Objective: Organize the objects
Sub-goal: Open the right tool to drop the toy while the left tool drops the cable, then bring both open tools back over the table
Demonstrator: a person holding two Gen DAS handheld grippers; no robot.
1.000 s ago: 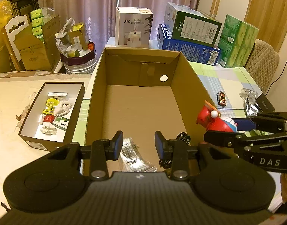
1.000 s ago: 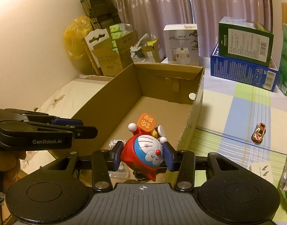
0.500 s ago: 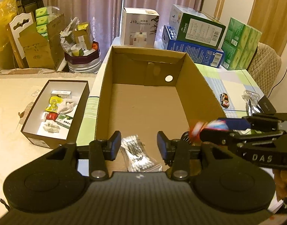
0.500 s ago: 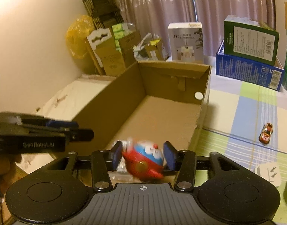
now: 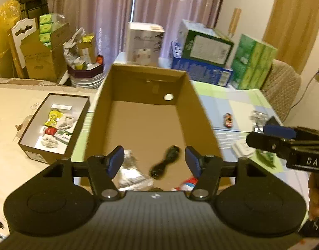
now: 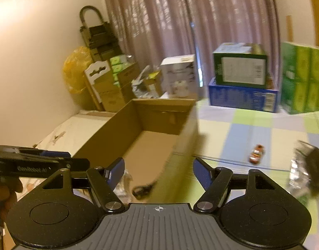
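Observation:
A large open cardboard box [image 5: 151, 83] [image 6: 159, 112] lies ahead of both grippers. At its near end lie a clear packet of cotton swabs [image 5: 130, 173], a coiled black cable [image 5: 164, 164] [image 6: 143, 189] and the red and blue toy figure [image 5: 188, 183], which shows only partly behind a finger. My left gripper [image 5: 154, 161] hangs open over that near end, holding nothing. My right gripper [image 6: 159, 171] is open and empty above the box's right wall. A small toy car [image 5: 228, 120] [image 6: 256, 154] sits on the checked mat to the right.
A small dark-sided box [image 5: 55, 125] of little items lies left of the big one. Stacked boxes [image 5: 203, 62] and green packs [image 5: 253, 62] stand at the back. A silvery packet [image 6: 298, 173] and a white plug [image 5: 242, 148] lie at right. A hand [image 5: 315, 193] holds the right gripper.
The right gripper opened and let go of the toy figure, which now lies at the box's near end. That gripper then moved right and up. The left gripper opened wider.

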